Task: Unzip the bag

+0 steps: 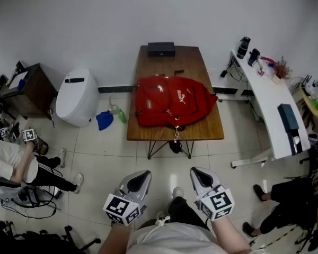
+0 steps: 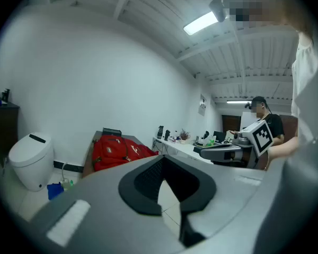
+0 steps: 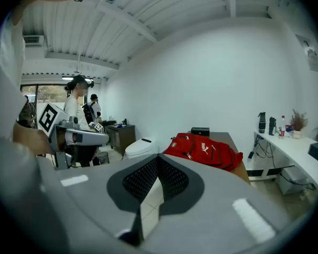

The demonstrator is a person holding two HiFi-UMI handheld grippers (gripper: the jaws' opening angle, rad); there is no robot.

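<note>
— Bag (image 1: 172,100) first: where is it lying?

— The red bag is lying flat across the middle of the brown worktop (image 1: 196,62), taking up most of its width. One corner is poking slightly past the right edge, and a thin strap (image 1: 176,134) is hanging down over the near edge.

— Is anything sharing the worktop with it?

— A black box (image 1: 161,48) is sitting at the far end, apart from the bag.

— And what is the left hand-held gripper (image 1: 143,174) doing?

— It is hovering low over the tiled floor (image 1: 95,163), well short of the worktop. Its jaws are pressing together at the tips, clenched with nothing between them.

— Is the right hand-held gripper (image 1: 197,172) doing the same?

— Yes, it is hanging beside the left one, also well apart from the bag, and its jaws are closing on nothing, pads meeting. Both are pointing toward the worktop, and each gripper view is showing the bag in the distance beyond the jaws.

— What is standing around the worktop?

— A white rounded unit (image 1: 77,97) is standing to its left with a blue item (image 1: 104,120) lying on the floor between them. A long white desk (image 1: 265,97) is running along the right, carrying bottles and small clutter. A seated person (image 1: 21,163) is showing at the left edge, and another person (image 1: 297,194) is showing at the right.
</note>
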